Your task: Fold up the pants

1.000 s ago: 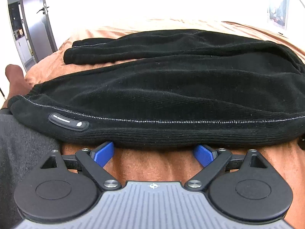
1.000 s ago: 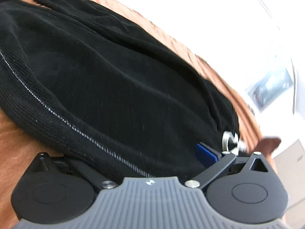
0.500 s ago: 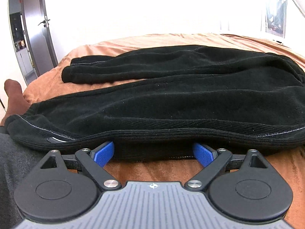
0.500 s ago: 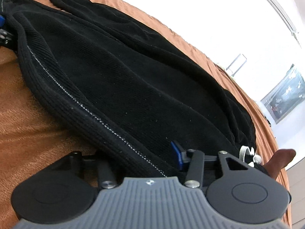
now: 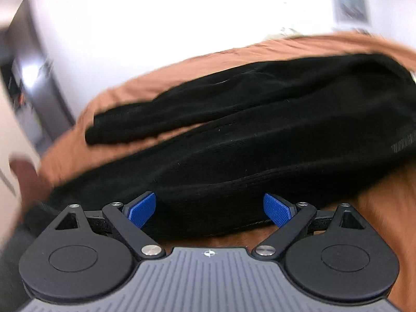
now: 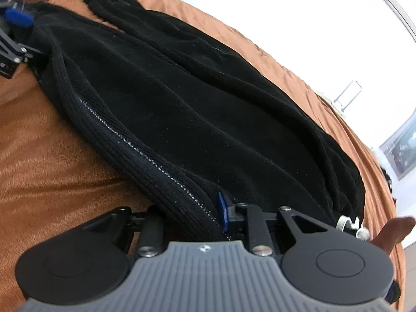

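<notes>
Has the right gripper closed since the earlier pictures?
Yes. The right gripper, open a second ago, is now closed on the pants edge, beside the white stitching line.

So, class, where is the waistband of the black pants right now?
In the right wrist view the ribbed waistband runs along the pants' near edge on the orange bedspread, pinched at its right end by the right claw; the left claw sits at its far-left end.
</notes>
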